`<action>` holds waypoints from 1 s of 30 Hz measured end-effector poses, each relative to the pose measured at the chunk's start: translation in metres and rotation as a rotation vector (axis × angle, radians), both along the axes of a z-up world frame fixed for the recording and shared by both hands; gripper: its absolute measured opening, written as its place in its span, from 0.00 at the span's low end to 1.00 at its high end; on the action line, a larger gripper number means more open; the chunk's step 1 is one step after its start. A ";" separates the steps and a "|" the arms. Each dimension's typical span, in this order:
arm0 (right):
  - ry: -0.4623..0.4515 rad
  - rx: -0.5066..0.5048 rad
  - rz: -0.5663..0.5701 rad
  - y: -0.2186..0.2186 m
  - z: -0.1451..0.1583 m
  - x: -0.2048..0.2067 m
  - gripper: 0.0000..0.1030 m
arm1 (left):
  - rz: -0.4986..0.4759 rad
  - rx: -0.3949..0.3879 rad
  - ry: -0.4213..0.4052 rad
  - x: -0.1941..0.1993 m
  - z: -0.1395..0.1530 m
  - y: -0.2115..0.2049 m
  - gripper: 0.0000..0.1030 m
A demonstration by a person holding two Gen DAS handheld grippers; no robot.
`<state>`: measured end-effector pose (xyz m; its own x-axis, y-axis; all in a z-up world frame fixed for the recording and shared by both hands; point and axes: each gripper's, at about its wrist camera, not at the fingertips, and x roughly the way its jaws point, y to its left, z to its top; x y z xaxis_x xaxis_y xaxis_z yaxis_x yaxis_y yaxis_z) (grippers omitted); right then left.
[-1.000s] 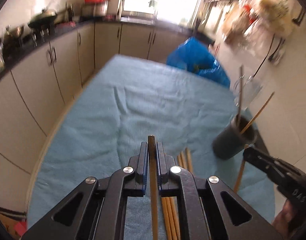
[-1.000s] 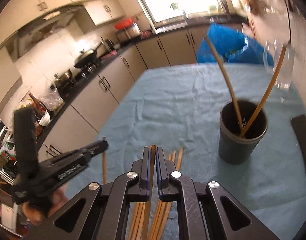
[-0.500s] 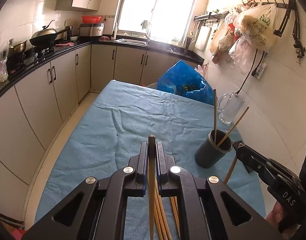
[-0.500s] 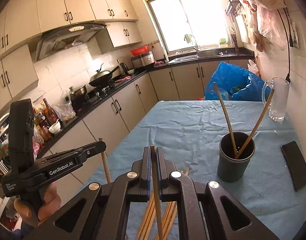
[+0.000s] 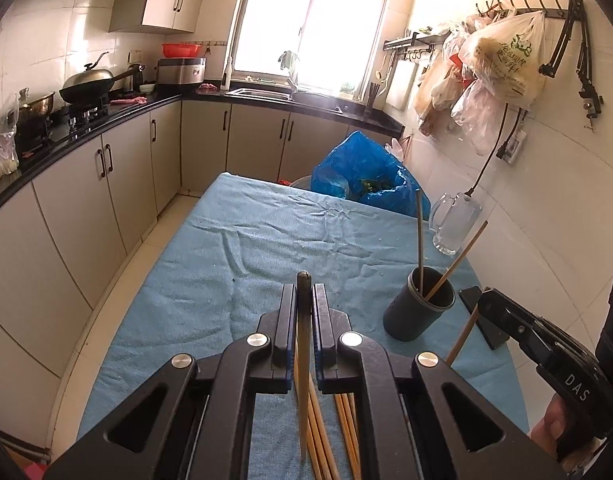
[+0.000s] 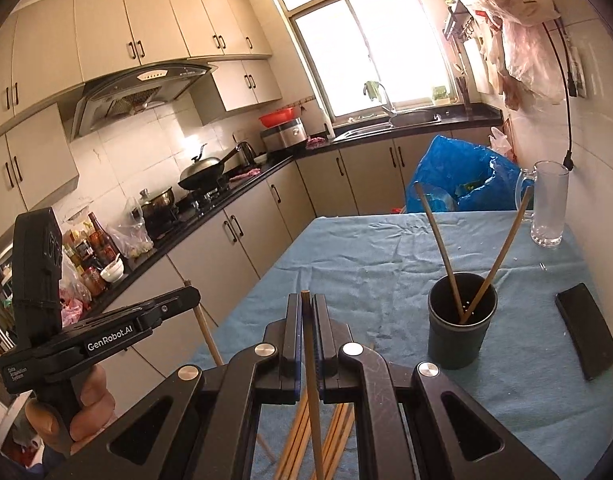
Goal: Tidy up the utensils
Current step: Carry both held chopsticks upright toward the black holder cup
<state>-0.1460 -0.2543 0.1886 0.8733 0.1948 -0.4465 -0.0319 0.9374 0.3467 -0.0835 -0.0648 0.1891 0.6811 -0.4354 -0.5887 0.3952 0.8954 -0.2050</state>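
The left gripper point(image 5: 305, 300) is seen tilted downward over the table, its jaws pressed together on a single chopstick point(image 5: 303, 364) that is gripped near one end, the tip showing just past the pads. In the right wrist view it is held by a bare hand point(image 6: 72, 412) wrapped around the handle. The right gripper point(image 6: 305, 320) is likewise angled downward, its jaws clamped on a thin chopstick point(image 6: 311, 376). Both grippers are raised clear of the table, side by side.
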 end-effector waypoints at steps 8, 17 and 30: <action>-0.023 0.012 -0.027 -0.010 0.005 -0.007 0.05 | 0.005 0.003 -0.006 -0.002 0.003 0.000 0.07; -0.037 0.028 -0.065 -0.021 0.009 -0.015 0.05 | -0.001 0.005 -0.021 -0.005 0.010 -0.002 0.07; -0.047 0.031 -0.080 -0.024 0.012 -0.020 0.05 | -0.018 0.001 -0.043 -0.009 0.021 -0.007 0.07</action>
